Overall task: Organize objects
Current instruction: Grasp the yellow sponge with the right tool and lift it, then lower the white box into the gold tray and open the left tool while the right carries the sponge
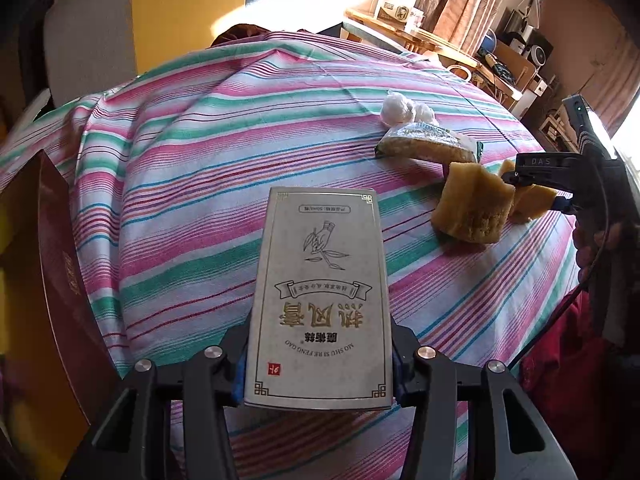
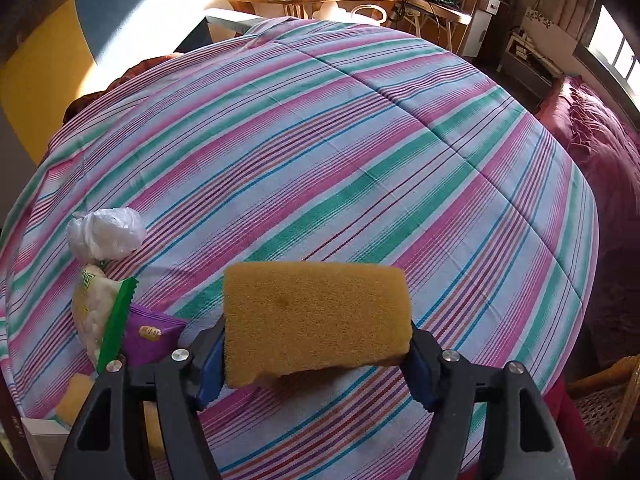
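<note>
My left gripper (image 1: 318, 360) is shut on a pale grey carton (image 1: 320, 292) with gold Chinese print, held above the striped cloth (image 1: 192, 168). In the right wrist view my right gripper (image 2: 316, 354) has its blue pads (image 2: 212, 356) against both ends of a yellow sponge (image 2: 316, 316), just above the cloth. The left wrist view shows that gripper (image 1: 532, 190) at the far right, around the sponge (image 1: 532, 196). A second, curled yellow sponge (image 1: 472, 210) lies beside it.
A knotted white plastic bag (image 2: 106, 236) and a clear food packet (image 1: 428, 144) with a green edge (image 2: 116, 320) lie near the sponges, plus a purple packet (image 2: 148, 332). A dark red box (image 1: 60, 272) stands at the left. Furniture lines the far wall.
</note>
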`<state>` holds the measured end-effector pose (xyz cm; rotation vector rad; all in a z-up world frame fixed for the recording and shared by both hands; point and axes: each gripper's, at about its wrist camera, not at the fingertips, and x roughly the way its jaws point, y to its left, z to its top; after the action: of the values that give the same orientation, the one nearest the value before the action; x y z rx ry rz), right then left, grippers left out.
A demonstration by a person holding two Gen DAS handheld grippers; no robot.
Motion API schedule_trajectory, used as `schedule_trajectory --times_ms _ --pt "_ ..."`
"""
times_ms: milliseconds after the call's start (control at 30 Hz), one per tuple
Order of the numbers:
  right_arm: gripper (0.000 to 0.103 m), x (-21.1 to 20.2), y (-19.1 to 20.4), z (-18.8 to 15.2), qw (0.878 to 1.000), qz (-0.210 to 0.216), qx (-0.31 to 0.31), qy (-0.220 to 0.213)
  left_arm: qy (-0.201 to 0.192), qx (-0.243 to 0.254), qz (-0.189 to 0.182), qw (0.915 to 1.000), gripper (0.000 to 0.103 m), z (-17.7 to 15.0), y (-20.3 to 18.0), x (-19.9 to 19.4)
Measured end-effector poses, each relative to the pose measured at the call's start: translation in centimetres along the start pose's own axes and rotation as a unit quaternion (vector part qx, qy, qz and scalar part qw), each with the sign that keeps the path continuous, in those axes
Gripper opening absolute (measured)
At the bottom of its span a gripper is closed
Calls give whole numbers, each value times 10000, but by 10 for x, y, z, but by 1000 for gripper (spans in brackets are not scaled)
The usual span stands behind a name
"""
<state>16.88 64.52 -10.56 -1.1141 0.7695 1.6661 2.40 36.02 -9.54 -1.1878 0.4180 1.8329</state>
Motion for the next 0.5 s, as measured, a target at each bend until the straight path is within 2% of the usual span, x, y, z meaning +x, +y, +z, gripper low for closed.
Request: schedule_trajectory --times_ms 267,500 --pt "72 5 -5 3 9994 60 326 65 -414 -104 -64 9991 51 0 10 -38" --pt "72 2 -3 4 9995 60 286 -111 -758 -429 -58 9962 51 -11 40 -88"
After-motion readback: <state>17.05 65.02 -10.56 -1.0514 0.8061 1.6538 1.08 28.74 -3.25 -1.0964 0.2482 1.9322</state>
